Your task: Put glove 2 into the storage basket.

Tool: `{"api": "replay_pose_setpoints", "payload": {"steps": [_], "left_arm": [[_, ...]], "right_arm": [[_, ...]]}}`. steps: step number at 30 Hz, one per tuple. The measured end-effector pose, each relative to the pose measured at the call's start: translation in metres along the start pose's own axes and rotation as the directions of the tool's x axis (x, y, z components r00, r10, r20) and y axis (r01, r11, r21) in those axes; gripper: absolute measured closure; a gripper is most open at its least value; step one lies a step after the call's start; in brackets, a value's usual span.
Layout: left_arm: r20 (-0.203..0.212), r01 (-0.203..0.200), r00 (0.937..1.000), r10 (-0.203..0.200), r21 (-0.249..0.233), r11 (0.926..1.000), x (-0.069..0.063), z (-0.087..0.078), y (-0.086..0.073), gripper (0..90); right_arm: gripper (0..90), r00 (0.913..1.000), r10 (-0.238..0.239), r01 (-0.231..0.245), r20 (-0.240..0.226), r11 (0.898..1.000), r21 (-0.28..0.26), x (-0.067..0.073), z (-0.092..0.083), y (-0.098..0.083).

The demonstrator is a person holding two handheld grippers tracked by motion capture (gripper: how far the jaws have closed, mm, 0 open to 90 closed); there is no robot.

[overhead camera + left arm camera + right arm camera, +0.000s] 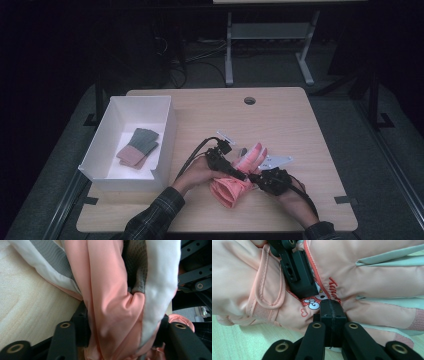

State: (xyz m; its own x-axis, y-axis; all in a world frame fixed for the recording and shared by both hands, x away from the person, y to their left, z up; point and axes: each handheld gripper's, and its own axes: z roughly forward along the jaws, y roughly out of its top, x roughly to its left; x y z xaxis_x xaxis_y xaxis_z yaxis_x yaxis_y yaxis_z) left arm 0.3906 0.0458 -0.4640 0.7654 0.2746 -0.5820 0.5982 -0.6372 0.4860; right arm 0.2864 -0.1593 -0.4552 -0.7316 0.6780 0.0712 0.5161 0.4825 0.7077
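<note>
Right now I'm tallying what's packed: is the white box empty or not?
Not empty. The white box holds a folded grey-and-pink pair of gloves on its floor.

Overhead; claw cameras close (glove (235,182) shared)

Dim room, grey floor (270,70). Light wooden table (300,125) with cable hole (249,100); white metal desk frame (270,37) behind, cables (200,52) underneath.
</note>
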Motion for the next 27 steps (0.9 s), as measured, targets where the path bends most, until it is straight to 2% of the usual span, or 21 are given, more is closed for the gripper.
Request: {"api": "replay_pose_setpoints", "payload": {"steps": [3, 6, 9, 10, 11, 12, 15, 16, 17, 19, 20, 21, 22, 24, 27], "left_arm": [[0.000, 0.020, 0.9998, -0.020, -0.023, 0.9996, 0.000, -0.002, -0.002, 57.3], [-0.002, 0.017, 0.9999, -0.017, -0.030, 0.9994, 0.000, -0.003, -0.002, 60.5], [-0.012, 0.014, 0.9998, -0.014, -0.039, 0.9991, -0.004, -0.005, -0.002, 61.7], [-0.012, 0.014, 0.9998, -0.014, -0.039, 0.9991, -0.004, -0.005, -0.002, 61.8], [-0.002, 0.019, 0.9998, -0.019, -0.047, 0.9987, -0.004, -0.007, -0.001, 61.8], [0.002, 0.024, 0.9997, -0.024, -0.054, 0.9982, -0.004, -0.007, -0.001, 61.8], [-0.002, 0.031, 0.9995, -0.031, -0.064, 0.9975, -0.006, -0.011, -0.001, 61.9], [-0.002, 0.031, 0.9995, -0.031, -0.064, 0.9975, -0.006, -0.011, -0.001, 61.9], [-0.003, 0.036, 0.9993, -0.036, -0.076, 0.9965, -0.008, -0.014, 0.000, 62.0], [-0.014, 0.035, 0.9992, -0.036, -0.087, 0.9956, -0.010, -0.018, 0.001, 62.0], [-0.014, 0.035, 0.9992, -0.036, -0.087, 0.9956, -0.010, -0.018, 0.001, 62.0], [-0.017, 0.028, 0.9994, -0.030, -0.095, 0.9951, -0.011, -0.022, 0.001, 62.0], [-0.017, 0.028, 0.9994, -0.030, -0.095, 0.9951, -0.011, -0.022, 0.001, 62.1], [-0.035, 0.023, 0.9990, -0.027, -0.110, 0.9936, -0.014, -0.029, 0.002, 62.2], [-0.048, 0.020, 0.9985, -0.026, -0.118, 0.9929, -0.018, -0.039, 0.003, 62.2]], "right_arm": [[90.0, 0.9999, 0.009, -0.009, -0.006, 1.000, -0.004, -0.001, -0.001, -0.001], [89.9, 0.9997, 0.014, -0.014, -0.020, 1.000, -0.014, -0.002, -0.004, -0.001], [71.6, 0.9984, 0.026, -0.028, -0.051, 0.999, -0.045, -0.004, -0.016, -0.003], [71.6, 0.9984, 0.026, -0.028, -0.051, 0.999, -0.045, -0.004, -0.016, -0.003], [61.7, 0.9978, 0.029, -0.033, -0.059, 0.998, -0.062, -0.004, -0.023, -0.005], [57.5, 0.9982, 0.024, -0.028, -0.055, 0.997, -0.072, -0.005, -0.027, -0.007], [42.0, 0.9976, 0.052, -0.056, -0.045, 0.992, -0.109, -0.009, -0.037, -0.012], [42.0, 0.9976, 0.052, -0.056, -0.045, 0.992, -0.109, -0.009, -0.037, -0.012], [35.2, 0.9974, 0.068, -0.070, -0.020, 0.990, -0.122, -0.013, -0.043, -0.014], [26.1, 0.9961, 0.085, -0.087, -0.021, 0.988, -0.126, -0.018, -0.046, -0.016], [26.1, 0.9961, 0.085, -0.087, -0.021, 0.988, -0.126, -0.018, -0.046, -0.016], [19.7, 0.9953, 0.095, -0.097, -0.018, 0.990, -0.104, -0.022, -0.046, -0.019], [19.7, 0.9953, 0.095, -0.097, -0.018, 0.990, -0.104, -0.022, -0.046, -0.019], [13.9, 0.9932, 0.117, -0.117, -0.001, 0.990, -0.074, -0.025, -0.044, -0.025], [13.6, 0.9919, 0.125, -0.124, 0.021, 0.990, -0.061, -0.029, -0.042, -0.029]]}}
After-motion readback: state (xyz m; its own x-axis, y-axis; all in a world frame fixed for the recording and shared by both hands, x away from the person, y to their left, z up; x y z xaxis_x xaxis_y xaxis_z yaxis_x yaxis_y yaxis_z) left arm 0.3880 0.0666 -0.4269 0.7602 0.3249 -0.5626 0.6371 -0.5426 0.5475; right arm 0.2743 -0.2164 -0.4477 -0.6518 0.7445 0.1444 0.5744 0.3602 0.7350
